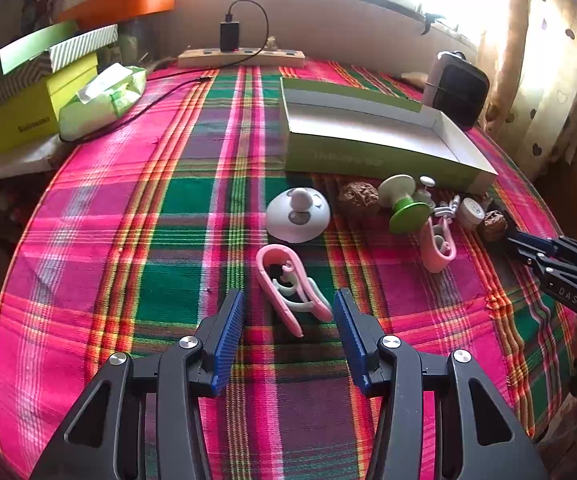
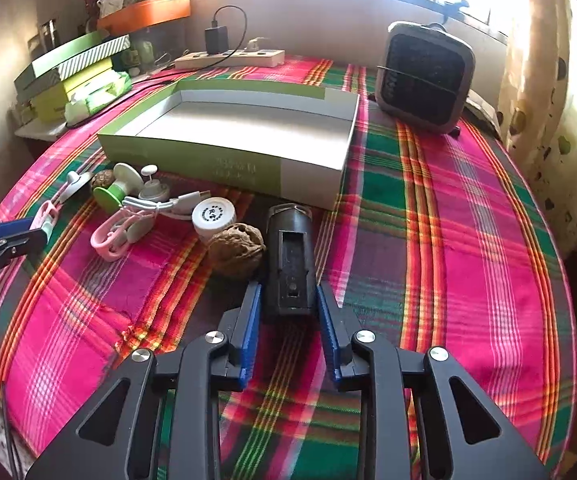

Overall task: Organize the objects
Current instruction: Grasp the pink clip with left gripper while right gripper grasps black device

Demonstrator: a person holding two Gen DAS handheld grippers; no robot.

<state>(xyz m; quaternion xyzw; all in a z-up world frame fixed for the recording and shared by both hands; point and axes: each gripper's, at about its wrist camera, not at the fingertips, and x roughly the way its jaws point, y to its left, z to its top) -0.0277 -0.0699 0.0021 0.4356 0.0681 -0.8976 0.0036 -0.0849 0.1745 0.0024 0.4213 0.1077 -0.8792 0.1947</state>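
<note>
My left gripper (image 1: 288,300) is open just above the plaid cloth. A pink clip (image 1: 276,256) lies at its fingertips, its near end reaching in between the blue pads without touching them. My right gripper (image 2: 288,286) is shut on a black cylinder-shaped device (image 2: 290,248) that lies on the cloth, with a pad on each side of its near end. An open green box (image 2: 228,128) with a white inside stands behind. In front of the box lie a walnut (image 2: 236,250), a white cap (image 2: 213,216), a coiled white cable (image 2: 160,204), a second pink clip (image 2: 110,236) and a green-and-white spool (image 2: 118,188).
A white dome-shaped gadget (image 1: 298,216) and another walnut (image 1: 358,198) lie left of the pile. A dark heater (image 2: 424,76) stands at the back right, a power strip (image 1: 240,58) with a charger along the back wall. Stacked boxes (image 1: 36,92) and a tissue pack (image 1: 100,100) fill the left corner.
</note>
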